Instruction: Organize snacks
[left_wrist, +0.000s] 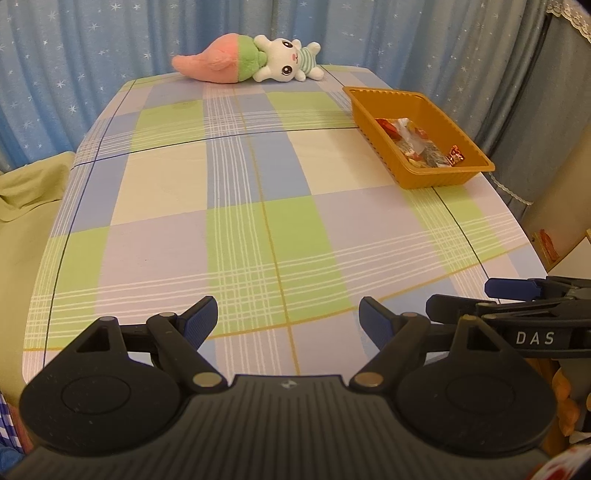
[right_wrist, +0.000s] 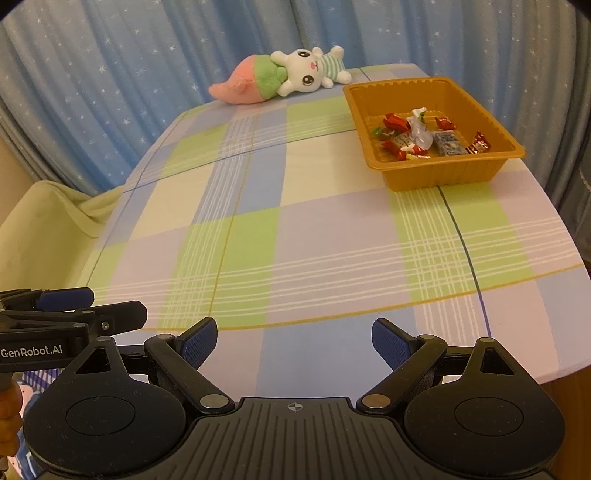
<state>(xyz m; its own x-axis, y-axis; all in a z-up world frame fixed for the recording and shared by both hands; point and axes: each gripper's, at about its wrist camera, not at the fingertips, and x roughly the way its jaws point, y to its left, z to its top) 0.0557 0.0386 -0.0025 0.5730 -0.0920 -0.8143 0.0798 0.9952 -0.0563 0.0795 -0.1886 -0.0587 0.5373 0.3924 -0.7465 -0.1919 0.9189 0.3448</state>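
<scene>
An orange-brown plastic tray (left_wrist: 439, 176) (right_wrist: 443, 177) sits at the far right of the table and holds several wrapped snacks (left_wrist: 417, 142) (right_wrist: 417, 136). My left gripper (left_wrist: 288, 321) is open and empty, low over the table's near edge. My right gripper (right_wrist: 293, 341) is open and empty too, beside it at the near edge. Each gripper shows in the other's view: the right one (left_wrist: 461, 299) at the lower right, the left one (right_wrist: 118, 306) at the lower left. Both are far from the tray.
A plaid cloth covers the table (left_wrist: 258, 221) (right_wrist: 295, 240). A white bunny plush with a pink and green carrot (left_wrist: 251, 61) (right_wrist: 284, 75) lies at the far edge. Blue starred curtains hang behind. A pale green cushion (left_wrist: 26, 206) sits left of the table.
</scene>
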